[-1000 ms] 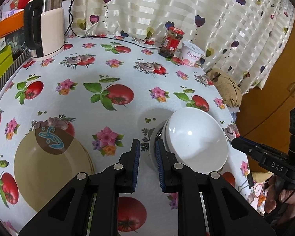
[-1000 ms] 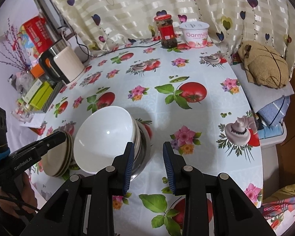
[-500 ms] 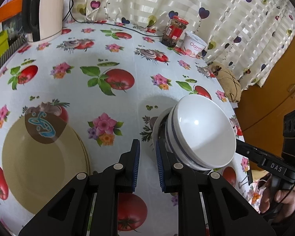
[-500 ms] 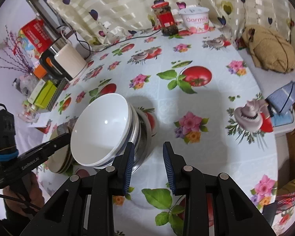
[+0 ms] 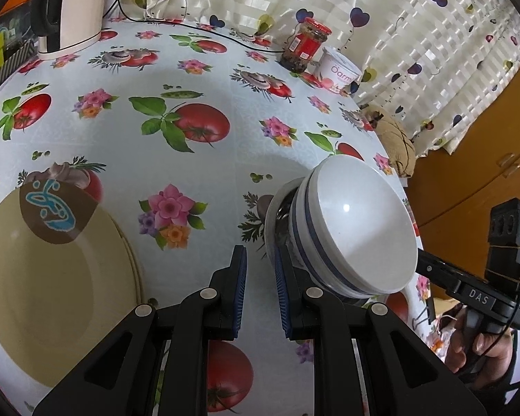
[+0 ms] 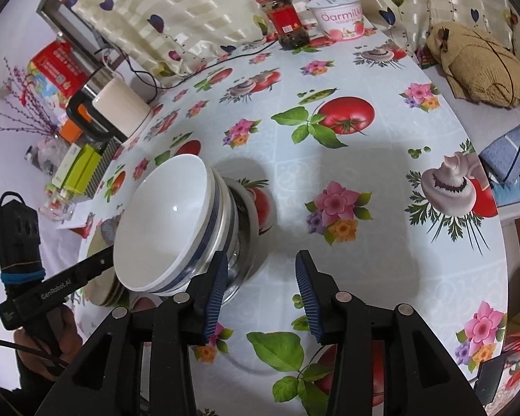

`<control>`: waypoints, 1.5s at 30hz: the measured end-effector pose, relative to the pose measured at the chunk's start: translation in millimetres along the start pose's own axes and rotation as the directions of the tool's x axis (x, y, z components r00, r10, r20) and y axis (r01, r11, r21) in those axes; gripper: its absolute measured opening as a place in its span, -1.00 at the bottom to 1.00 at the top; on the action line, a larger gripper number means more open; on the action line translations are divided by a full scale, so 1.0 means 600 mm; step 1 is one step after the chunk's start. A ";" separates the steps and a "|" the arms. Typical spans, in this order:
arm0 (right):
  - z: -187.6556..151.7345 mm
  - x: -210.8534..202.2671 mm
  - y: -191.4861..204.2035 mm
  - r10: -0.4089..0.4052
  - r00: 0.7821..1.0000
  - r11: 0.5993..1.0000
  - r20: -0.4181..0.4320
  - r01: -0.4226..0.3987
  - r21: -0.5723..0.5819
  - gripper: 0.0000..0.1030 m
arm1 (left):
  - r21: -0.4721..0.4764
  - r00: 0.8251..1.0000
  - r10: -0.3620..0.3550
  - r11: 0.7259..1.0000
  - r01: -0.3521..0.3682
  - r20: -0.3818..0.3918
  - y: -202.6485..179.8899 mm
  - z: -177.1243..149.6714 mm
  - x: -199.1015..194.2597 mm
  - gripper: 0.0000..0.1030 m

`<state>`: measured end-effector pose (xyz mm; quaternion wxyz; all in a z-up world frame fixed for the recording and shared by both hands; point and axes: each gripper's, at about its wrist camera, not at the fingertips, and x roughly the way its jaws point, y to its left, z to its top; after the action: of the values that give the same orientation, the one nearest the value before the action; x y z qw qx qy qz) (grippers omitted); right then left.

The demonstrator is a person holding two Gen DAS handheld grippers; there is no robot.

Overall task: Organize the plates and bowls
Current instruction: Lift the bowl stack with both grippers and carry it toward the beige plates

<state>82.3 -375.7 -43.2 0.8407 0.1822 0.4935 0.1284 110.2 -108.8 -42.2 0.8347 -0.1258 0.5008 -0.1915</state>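
Bowls (image 5: 350, 228) nested, base hidden – left gripper (image 5: 260, 291) fingers narrow, empty; right gripper (image 6: 260, 291) fingers wide, empty.

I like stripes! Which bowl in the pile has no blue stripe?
The top white bowl, plain; the bowls nested beneath it show blue bands.

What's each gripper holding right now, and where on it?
Nothing. The left gripper and right gripper are both open and empty, flanking the stacked bowls without clamping them.
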 end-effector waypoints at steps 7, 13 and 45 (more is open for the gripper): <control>-0.002 -0.005 0.020 -0.057 0.998 0.995 0.029 0.059 -0.084 -0.22 | 0.011 1.000 -0.012 1.000 0.012 -0.006 -0.003 0.002 0.010 -0.66; -0.001 -0.003 0.021 -0.075 0.997 0.991 0.030 0.078 -0.110 -0.22 | 0.030 1.000 -0.012 0.999 0.012 -0.022 -0.007 0.000 0.020 -0.66; -0.005 0.007 -0.014 0.057 0.998 0.998 0.030 -0.056 -0.035 -0.65 | -0.010 0.998 -0.062 0.998 0.062 -0.014 0.004 0.010 0.027 -0.66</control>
<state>82.1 -380.9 -51.2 0.8472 0.1838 0.4729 0.1578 122.8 -113.7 -53.0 0.8241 -0.1439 0.5035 -0.2158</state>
